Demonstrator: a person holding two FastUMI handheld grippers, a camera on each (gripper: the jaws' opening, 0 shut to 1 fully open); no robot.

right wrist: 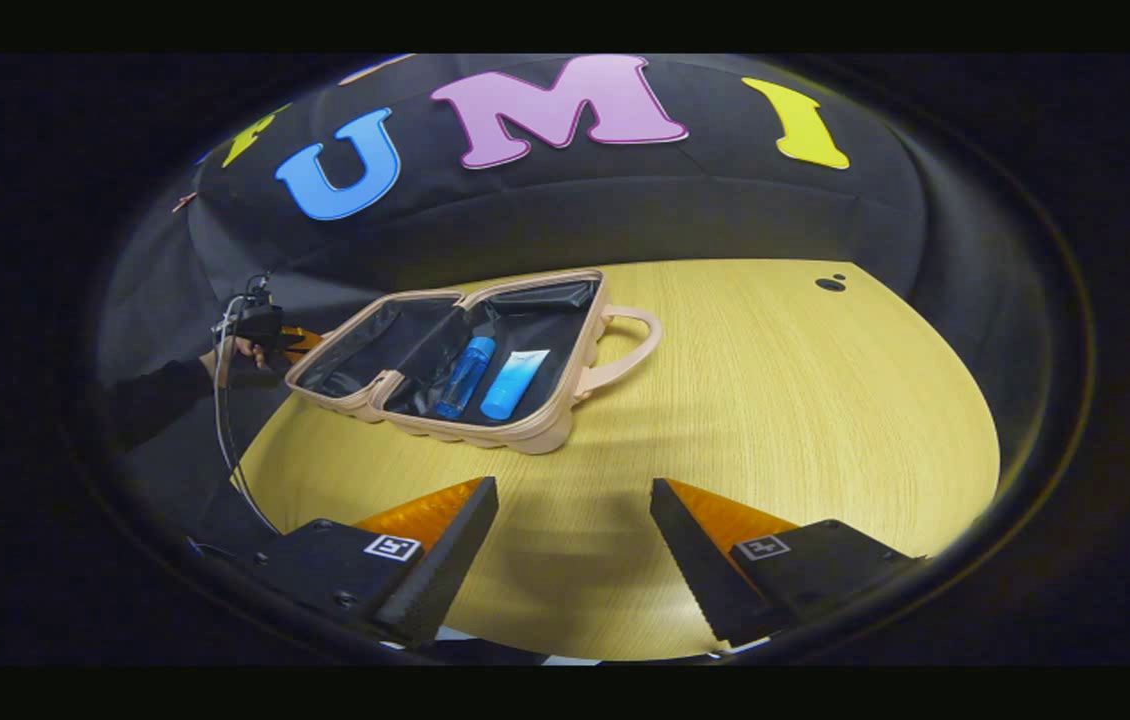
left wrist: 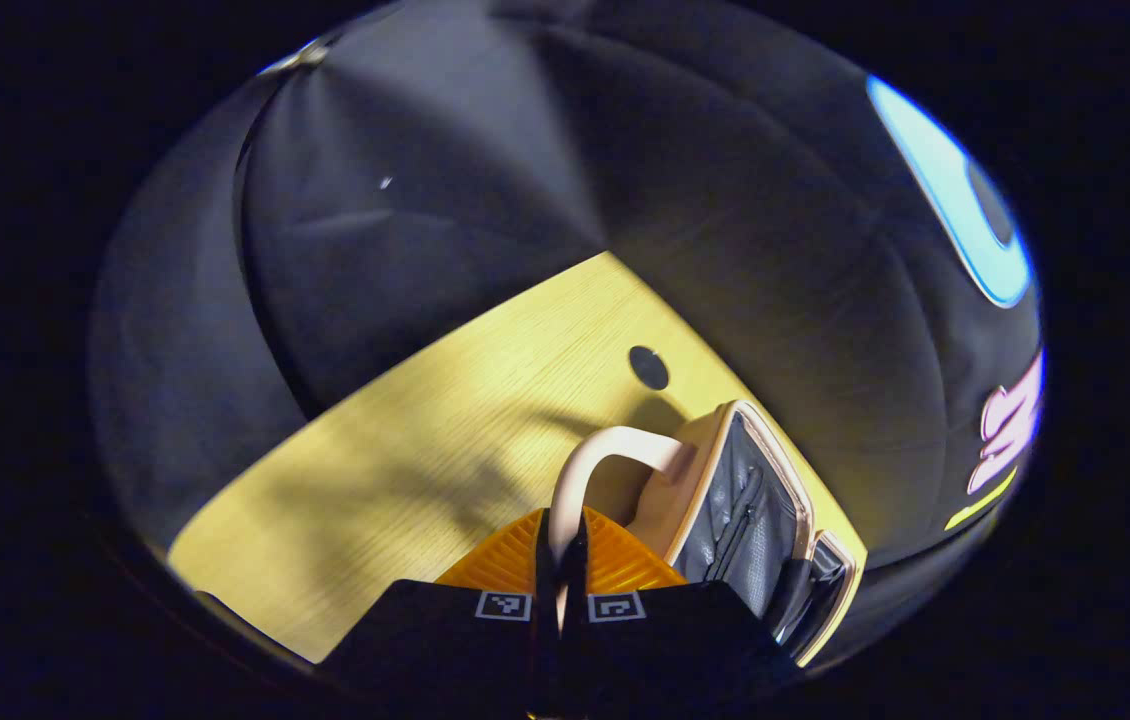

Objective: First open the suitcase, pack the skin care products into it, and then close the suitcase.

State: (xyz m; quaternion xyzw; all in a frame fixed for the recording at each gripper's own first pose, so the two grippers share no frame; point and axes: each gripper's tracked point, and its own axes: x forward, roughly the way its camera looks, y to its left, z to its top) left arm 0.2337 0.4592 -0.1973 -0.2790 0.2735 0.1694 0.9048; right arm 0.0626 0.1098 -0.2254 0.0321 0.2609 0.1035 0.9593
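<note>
left tool [left wrist: 561, 560] pinches the suitcase [right wrist: 485, 360] handle [left wrist: 605, 460]; right tool [right wrist: 573, 545] gapes wide, holding nothing

My left gripper view is dim, its wooden table [left wrist: 445, 440] streaked with soft shadows and slightly blurred. My right gripper view is brighter and sharper, the table [right wrist: 805, 400] evenly lit from above. Both bend strongly at the edges, darkening outward.

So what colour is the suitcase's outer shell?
Pale pink-beige. The suitcase shell shows best in the right gripper view, lying open on the table.
</note>
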